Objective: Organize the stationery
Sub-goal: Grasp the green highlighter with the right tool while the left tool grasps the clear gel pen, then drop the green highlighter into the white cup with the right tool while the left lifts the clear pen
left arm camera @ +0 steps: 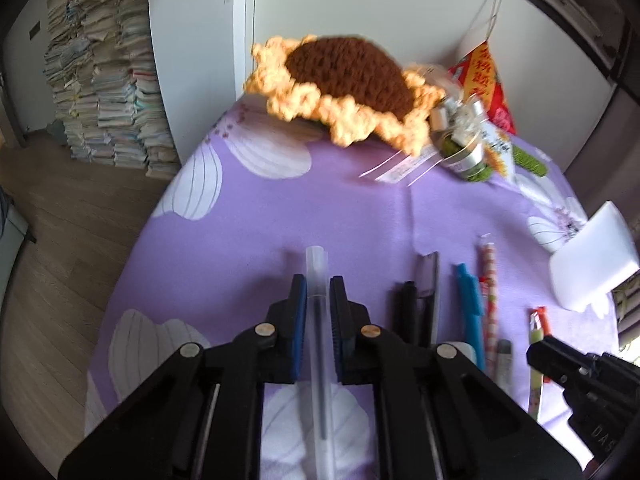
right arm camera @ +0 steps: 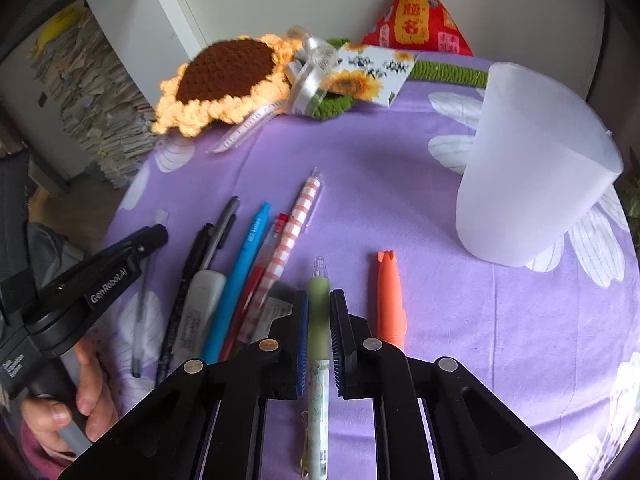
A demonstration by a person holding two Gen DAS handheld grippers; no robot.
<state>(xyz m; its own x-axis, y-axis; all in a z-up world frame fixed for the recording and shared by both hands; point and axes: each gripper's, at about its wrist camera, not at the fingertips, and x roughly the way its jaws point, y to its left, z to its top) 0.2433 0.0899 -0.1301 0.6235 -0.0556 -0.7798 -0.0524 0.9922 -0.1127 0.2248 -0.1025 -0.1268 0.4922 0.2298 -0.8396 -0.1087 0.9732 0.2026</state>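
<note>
Task judged as only at its start. White translucent cup (right arm camera: 536, 168) standing upright at the right side of the purple flowered tablecloth (right arm camera: 400, 168), and, as far as visible, with no pen inside; interior not seen from here, so not sure.

Left gripper (left arm camera: 318, 292) closed on a clear pen (left arm camera: 317, 320), pads pressing both sides of the barrel, cap end pointing away over the cloth. Right gripper (right arm camera: 319, 308) closed on a green pen (right arm camera: 319, 312), clear tip forward, clip end hanging below the jaws. Cannot tell whether either pen is lifted or only clamped on the cloth.

Remaining on the cloth, not yet collected: orange pen (right arm camera: 388, 300) just beside the right gripper; between the two grippers a loose row, touching or overlapping: pink checked pen (right arm camera: 296, 224), red pen (right arm camera: 260, 276), blue pen (right arm camera: 244, 264), white correction pen (right arm camera: 200, 312), black pen (right arm camera: 192, 276), grey pen (right arm camera: 224, 224).

Crochet sunflower (right arm camera: 224, 76), sunflower card (right arm camera: 372, 76) and red pouch (right arm camera: 416, 20) lying at the far edge, probably decoration, not part of the work.

Left to do, by judgement: carry both held pens to the cup, then all others.
</note>
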